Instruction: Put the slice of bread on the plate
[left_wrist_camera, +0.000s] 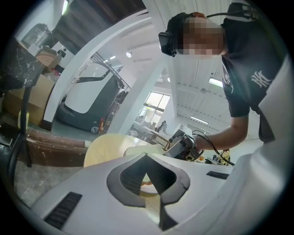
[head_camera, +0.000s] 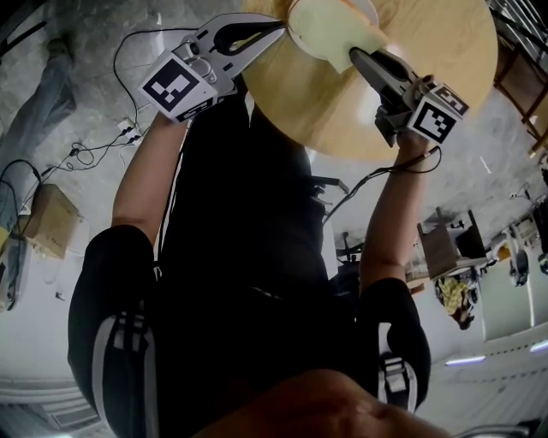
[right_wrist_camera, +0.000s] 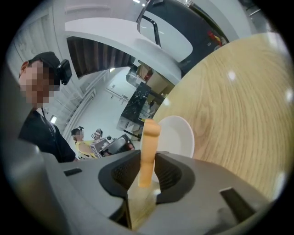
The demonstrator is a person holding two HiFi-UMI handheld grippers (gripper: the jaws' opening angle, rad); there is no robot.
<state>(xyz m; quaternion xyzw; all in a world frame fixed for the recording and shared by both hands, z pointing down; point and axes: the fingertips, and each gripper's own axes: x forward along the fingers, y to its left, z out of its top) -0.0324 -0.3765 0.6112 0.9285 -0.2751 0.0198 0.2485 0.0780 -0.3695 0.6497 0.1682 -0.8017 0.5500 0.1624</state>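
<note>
The slice of bread [head_camera: 330,30] is pale and thin, and it hangs over the round wooden table [head_camera: 445,77]. My right gripper [head_camera: 355,56] is shut on its near edge. In the right gripper view the bread [right_wrist_camera: 150,133] stands edge-on between the pads, with the white plate [right_wrist_camera: 179,137] just beyond it on the table [right_wrist_camera: 239,114]. My left gripper [head_camera: 278,24] hovers left of the bread with its tips together and nothing in them. Its own view looks past the shut tips [left_wrist_camera: 147,155] to the right gripper [left_wrist_camera: 183,144] and the bread [left_wrist_camera: 140,149].
The table edge [head_camera: 291,111] runs close in front of the person's body. On the floor at the left lie cables [head_camera: 86,154] and a cardboard box [head_camera: 47,218]. Furniture and clutter [head_camera: 445,248] stand at the right.
</note>
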